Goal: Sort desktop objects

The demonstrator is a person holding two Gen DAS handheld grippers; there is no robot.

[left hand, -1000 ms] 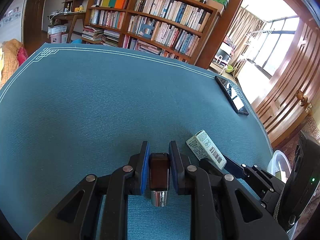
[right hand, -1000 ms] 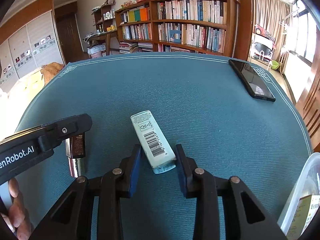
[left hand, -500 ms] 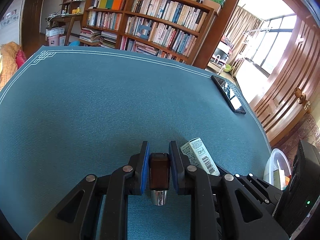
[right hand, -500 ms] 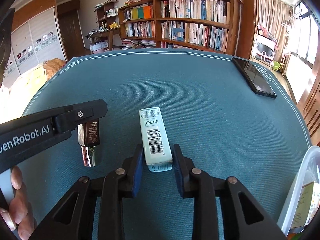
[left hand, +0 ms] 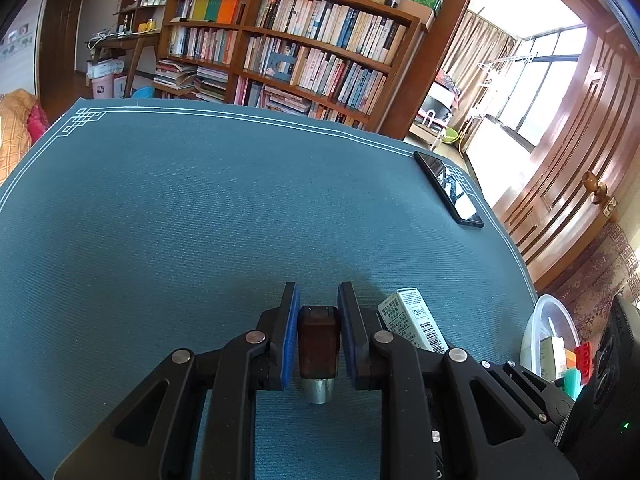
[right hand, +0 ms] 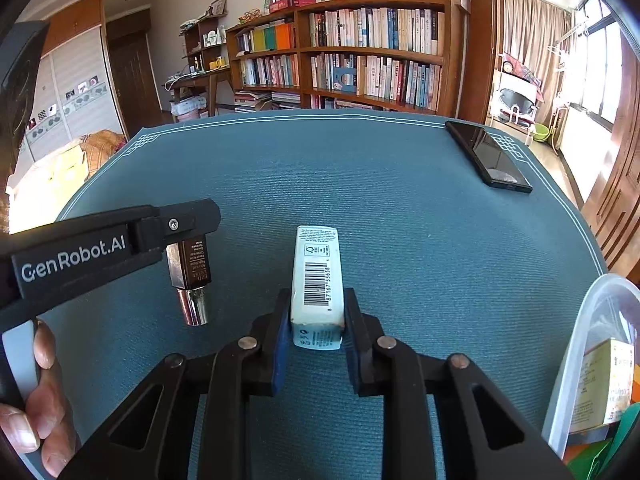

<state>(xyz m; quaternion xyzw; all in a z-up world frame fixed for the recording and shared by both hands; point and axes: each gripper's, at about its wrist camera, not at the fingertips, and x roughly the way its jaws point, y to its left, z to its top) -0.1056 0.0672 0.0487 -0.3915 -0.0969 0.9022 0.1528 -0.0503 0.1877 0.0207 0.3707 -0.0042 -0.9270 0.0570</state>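
With both tongs loaded, it's bin time
Left gripper [left hand: 319,334] clamps the brown bottle [left hand: 318,346]; right gripper [right hand: 316,330], just closing, pinches the barcoded box [right hand: 317,280] by its end, so it might pivot out.

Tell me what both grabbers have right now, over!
Left gripper shut on brown bottle. Right gripper closing on white box. Plastic bin nearby, nothing blocking.

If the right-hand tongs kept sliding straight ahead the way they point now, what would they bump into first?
Nothing but the blue table mat, it seems. The right tongs, having just been closing, already clasp the pale box. The black phone lies off to the right, though depth is uncertain.
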